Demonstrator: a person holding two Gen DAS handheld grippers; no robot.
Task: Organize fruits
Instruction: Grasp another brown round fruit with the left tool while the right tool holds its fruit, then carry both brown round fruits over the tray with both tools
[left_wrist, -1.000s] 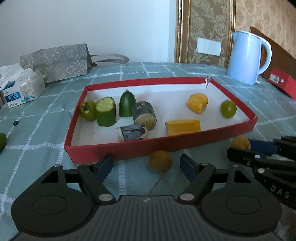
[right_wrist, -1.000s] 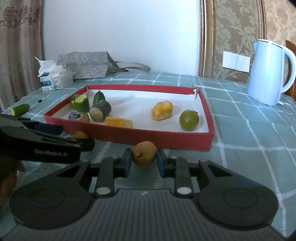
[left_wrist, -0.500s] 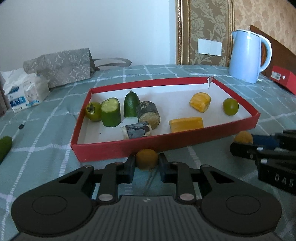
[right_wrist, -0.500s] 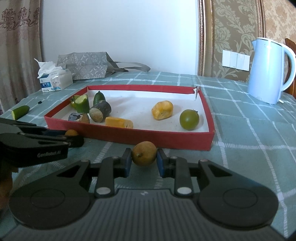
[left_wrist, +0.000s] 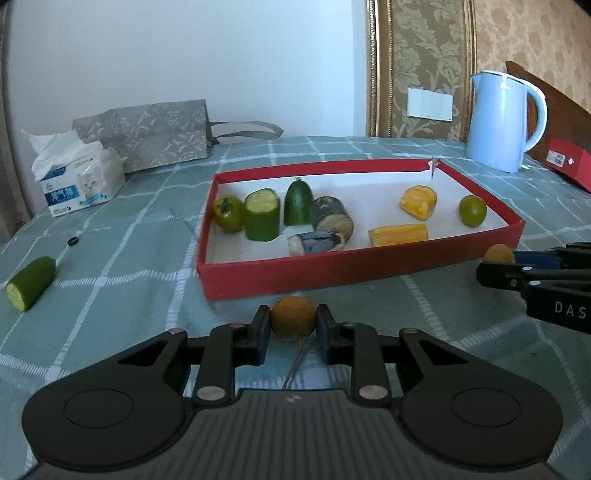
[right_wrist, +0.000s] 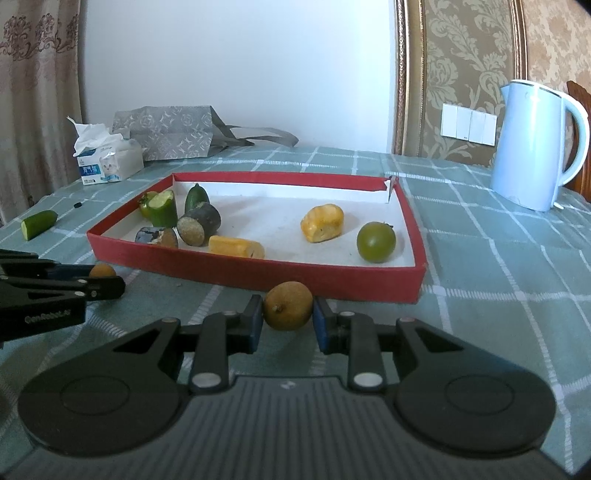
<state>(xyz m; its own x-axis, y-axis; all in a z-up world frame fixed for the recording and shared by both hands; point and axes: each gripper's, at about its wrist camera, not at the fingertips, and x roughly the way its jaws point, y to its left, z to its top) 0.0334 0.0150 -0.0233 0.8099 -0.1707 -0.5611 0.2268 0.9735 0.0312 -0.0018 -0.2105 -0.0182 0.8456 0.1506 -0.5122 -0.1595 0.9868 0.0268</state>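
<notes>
So here's where I'm at: both tongs are loaded. The left tongs (left_wrist: 293, 325) are clamped on a small brown round fruit (left_wrist: 293, 318), sitting right in front of the red tray's (left_wrist: 332, 271) near wall, down by the surface. The right tongs (right_wrist: 288, 317) are clamped on a second brown fruit (right_wrist: 288, 305), also just outside the tray's front edge.

Inside the tray things look half sorted already. Greens and dark pieces bunch up at the left end: a green persimmon-looking fruit (left_wrist: 229, 218), a cucumber chunk (left_wrist: 262, 219), a dark green tip (left_wrist: 298, 203) and two dark-skinned cut pieces (left_wrist: 330, 221). Toward the right there are two yellow-orange pieces (left_wrist: 417, 201) and a round green fruit (left_wrist: 472, 210).

What's left, by my guess: both brown fruits still need to go over the wall into the tray, and one cucumber piece (left_wrist: 31, 282) is lying way off to the left on the checked cloth. So I'd call it mostly done, three stragglers to go.
</notes>
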